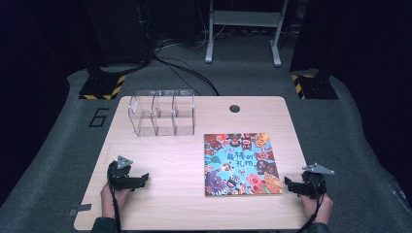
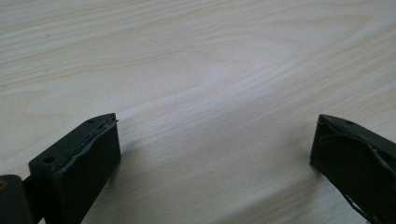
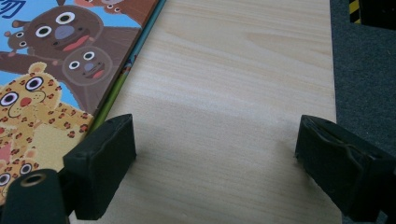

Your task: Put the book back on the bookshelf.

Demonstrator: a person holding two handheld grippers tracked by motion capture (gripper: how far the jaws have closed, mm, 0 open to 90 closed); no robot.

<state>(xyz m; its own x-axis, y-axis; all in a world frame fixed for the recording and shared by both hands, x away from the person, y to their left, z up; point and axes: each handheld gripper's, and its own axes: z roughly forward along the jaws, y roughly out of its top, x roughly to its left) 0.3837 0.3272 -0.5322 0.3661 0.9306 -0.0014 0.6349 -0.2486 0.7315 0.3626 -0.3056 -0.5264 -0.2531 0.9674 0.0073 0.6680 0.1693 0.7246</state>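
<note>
A colourful picture book (image 1: 241, 164) with cartoon animals lies flat on the right half of the wooden table (image 1: 180, 160). My right gripper (image 1: 291, 185) rests near the book's lower right corner, open, with bare wood between its jaws. In the right gripper view the gripper (image 3: 215, 140) stands beside the book (image 3: 60, 60), whose edge runs past the left jaw. My left gripper (image 1: 142, 178) rests on the table at the lower left, open and empty. The left gripper view has the gripper (image 2: 215, 133) over plain wood.
A clear plastic organiser (image 1: 162, 112) with three compartments stands at the back left of the table. A round cable hole (image 1: 234, 108) sits near the far edge. The table's right edge (image 3: 332, 70) lies close to my right gripper, with grey floor beyond.
</note>
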